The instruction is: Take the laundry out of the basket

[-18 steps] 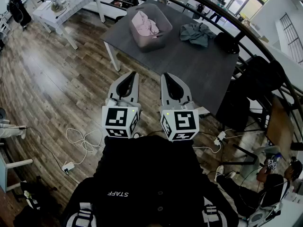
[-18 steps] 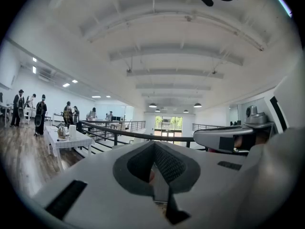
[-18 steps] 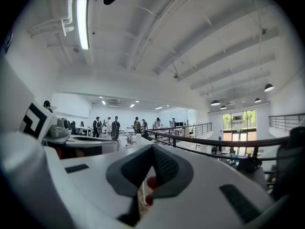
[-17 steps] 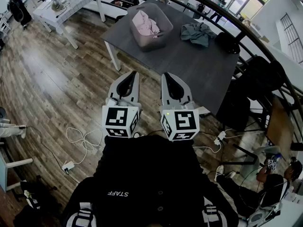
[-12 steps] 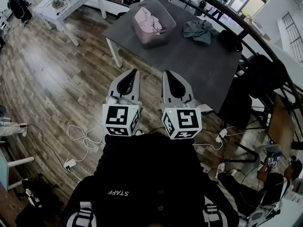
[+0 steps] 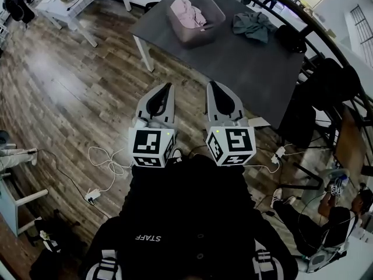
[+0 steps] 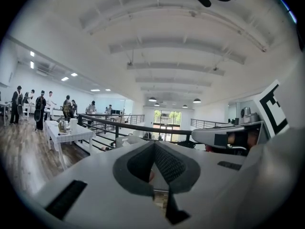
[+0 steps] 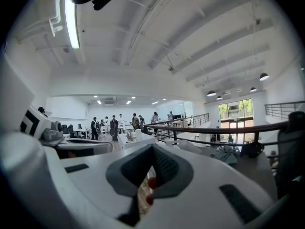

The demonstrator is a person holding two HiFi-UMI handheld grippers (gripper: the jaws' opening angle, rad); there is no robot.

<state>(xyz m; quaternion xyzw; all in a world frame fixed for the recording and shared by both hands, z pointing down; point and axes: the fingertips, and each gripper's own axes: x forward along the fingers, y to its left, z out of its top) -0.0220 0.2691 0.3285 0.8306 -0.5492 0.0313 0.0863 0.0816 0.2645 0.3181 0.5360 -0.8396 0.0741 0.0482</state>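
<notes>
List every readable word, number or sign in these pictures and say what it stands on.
"STAFF": white print on the person's black top, upside down in the head view.
Square markers on the left cube and right cube: black-and-white patterns, no letters or numbers.
Nothing else in any view can be read.

Open floor [image 6: 81, 86] leads to the table [image 6: 250, 63] (basket [image 6: 198, 35] at its far side, cables [image 6: 111, 163] lie leftward).
</notes>
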